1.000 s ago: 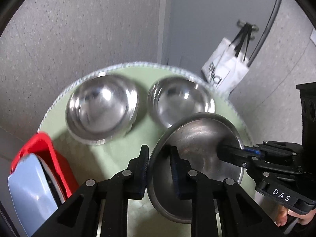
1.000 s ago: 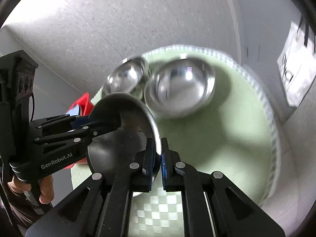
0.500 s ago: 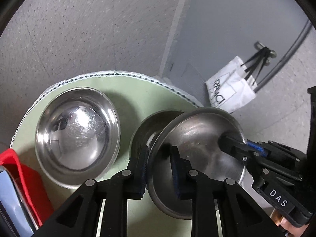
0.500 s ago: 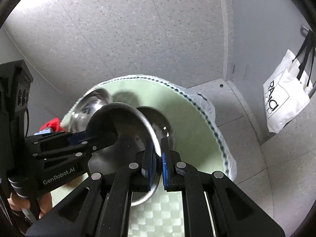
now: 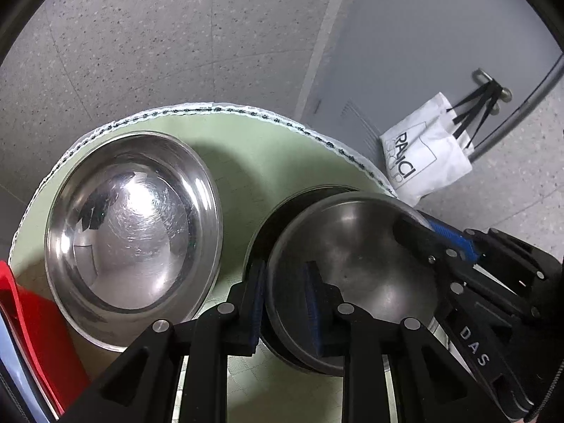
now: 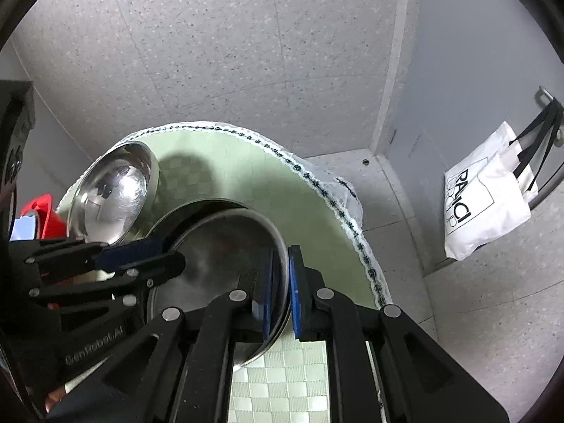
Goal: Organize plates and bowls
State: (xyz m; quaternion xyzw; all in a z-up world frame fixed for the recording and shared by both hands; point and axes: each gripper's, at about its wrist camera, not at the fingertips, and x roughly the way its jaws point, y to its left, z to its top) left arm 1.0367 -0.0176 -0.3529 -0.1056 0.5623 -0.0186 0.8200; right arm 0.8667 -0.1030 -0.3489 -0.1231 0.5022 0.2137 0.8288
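Both grippers hold one steel plate by opposite rim edges. My left gripper is shut on its near rim. My right gripper is shut on its right rim; it also shows in the left wrist view. The plate hangs just over a steel bowl on the round green table, mostly hiding it. A second, larger steel bowl stands to the left, also in the right wrist view.
A red holder with a pale blue item stands at the table's left edge. The table's patterned rim drops to a speckled floor. A white shopping bag hangs on the wall at right.
Both grippers have carried the plate forward and down over the right bowl, which is now mostly covered. The left bowl appears closer.
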